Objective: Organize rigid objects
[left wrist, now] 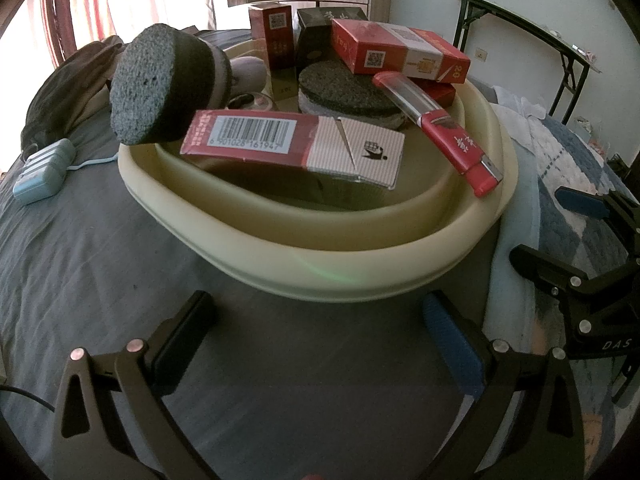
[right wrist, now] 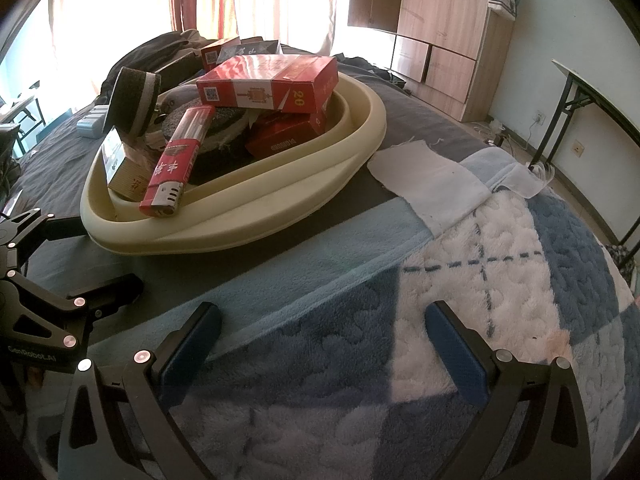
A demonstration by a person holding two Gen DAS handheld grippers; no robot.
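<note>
A cream basin [left wrist: 320, 256] [right wrist: 280, 216] sits on the bed and holds several rigid objects. Among them are a barcoded box [left wrist: 288, 148], a big red carton [left wrist: 400, 50] [right wrist: 272, 84], a long red lighter [left wrist: 440, 124] [right wrist: 176, 164], a round grey sponge pad [left wrist: 344, 94] and a grey sponge brush [left wrist: 160, 84] [right wrist: 132, 100] leaning on the rim. My left gripper [left wrist: 320, 344] is open and empty just in front of the basin. My right gripper [right wrist: 324, 344] is open and empty over the blue plaid blanket, to the right of the basin.
A light blue case [left wrist: 44, 172] with a cord lies on the grey sheet [left wrist: 100, 264] left of the basin. A white cloth [right wrist: 432, 176] lies on the plaid blanket [right wrist: 500, 280]. A folding table [right wrist: 600, 92] and a wooden wardrobe [right wrist: 440, 20] stand beyond the bed.
</note>
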